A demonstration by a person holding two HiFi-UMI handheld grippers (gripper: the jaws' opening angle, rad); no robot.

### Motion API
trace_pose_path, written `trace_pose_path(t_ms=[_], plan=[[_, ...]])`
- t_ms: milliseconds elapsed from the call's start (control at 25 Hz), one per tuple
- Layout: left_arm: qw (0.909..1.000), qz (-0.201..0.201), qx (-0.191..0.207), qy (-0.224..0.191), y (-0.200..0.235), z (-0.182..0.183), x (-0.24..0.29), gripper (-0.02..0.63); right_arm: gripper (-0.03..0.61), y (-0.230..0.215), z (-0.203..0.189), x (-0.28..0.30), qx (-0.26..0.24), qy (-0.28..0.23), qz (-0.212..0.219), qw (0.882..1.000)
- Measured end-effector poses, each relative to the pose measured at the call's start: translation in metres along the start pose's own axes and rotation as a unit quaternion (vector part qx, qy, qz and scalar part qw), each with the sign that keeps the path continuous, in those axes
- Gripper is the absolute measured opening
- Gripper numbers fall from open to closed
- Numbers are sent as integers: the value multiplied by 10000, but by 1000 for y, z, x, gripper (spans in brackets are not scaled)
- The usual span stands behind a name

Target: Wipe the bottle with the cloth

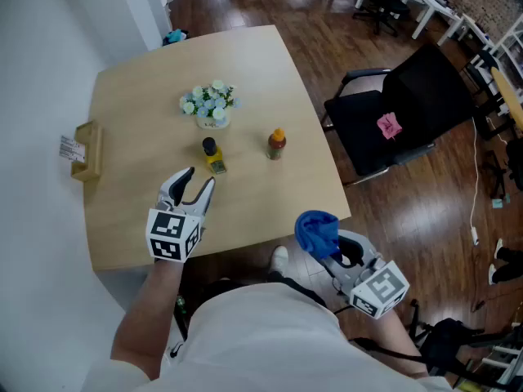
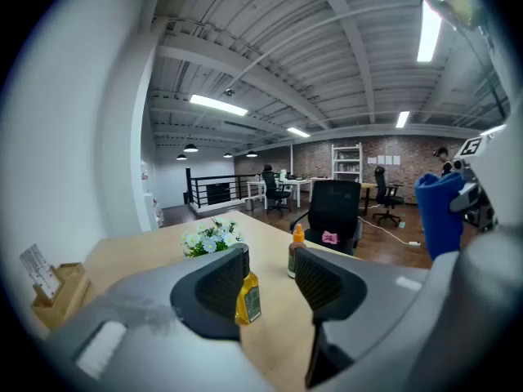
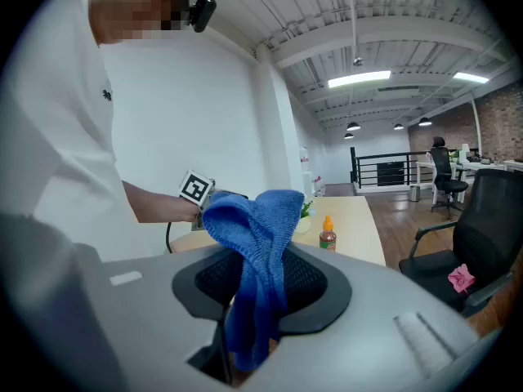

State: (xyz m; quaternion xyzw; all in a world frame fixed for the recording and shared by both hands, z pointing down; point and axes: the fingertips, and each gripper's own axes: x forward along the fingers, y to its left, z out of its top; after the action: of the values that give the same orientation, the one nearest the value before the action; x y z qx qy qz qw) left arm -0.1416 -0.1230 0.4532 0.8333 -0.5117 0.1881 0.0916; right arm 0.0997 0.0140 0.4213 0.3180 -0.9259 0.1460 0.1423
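A small yellow bottle (image 1: 214, 158) with a black cap stands upright mid-table, just ahead of my left gripper (image 1: 201, 181). In the left gripper view the yellow bottle (image 2: 248, 297) shows in the gap ahead of the jaws, partly hidden by the left one. The left gripper (image 2: 271, 261) is open and holds nothing. A brown bottle with an orange cap (image 1: 277, 144) stands to the right of it. My right gripper (image 1: 329, 250) hovers off the table's near right corner, shut on a bunched blue cloth (image 1: 317, 230). The blue cloth (image 3: 258, 243) hangs pinched between the right gripper (image 3: 263, 261) jaws.
A white pot of pale flowers (image 1: 210, 104) stands behind the bottles. A wooden card holder (image 1: 88, 150) sits at the table's left edge. A black office chair (image 1: 409, 104) with a pink item on its seat stands right of the table (image 1: 131, 211).
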Motion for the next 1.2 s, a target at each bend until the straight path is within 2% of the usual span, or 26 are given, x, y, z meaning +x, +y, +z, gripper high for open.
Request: trace_pose_path(t_ms=[160,360,560,640,760,1000,1200], plan=[[9984,497,-241,129,16,0,56,239,127,-45,-3,-3,-78,138,140,9998],[9929,772,-811,405,35,-17,101,265,127,-70,3,1,-64,185,237,9995],[9912,916,-788,537,48,-26,128,264,127,-82,9,10,6,151,165,9998],[9909,969,-774,521,54,-28,133,235,127,-85,10,14,12,158,144,9998],[9934,858,-621,450,51,-26,136,169,127,-87,9,16,53,202,67,9998],[9959,510,-650,372,51,-21,136,163,127,-87,12,26,78,171,11,9998],[9971,9,-759,65,46,11,116,163,127,-82,19,39,39,82,60,9999]])
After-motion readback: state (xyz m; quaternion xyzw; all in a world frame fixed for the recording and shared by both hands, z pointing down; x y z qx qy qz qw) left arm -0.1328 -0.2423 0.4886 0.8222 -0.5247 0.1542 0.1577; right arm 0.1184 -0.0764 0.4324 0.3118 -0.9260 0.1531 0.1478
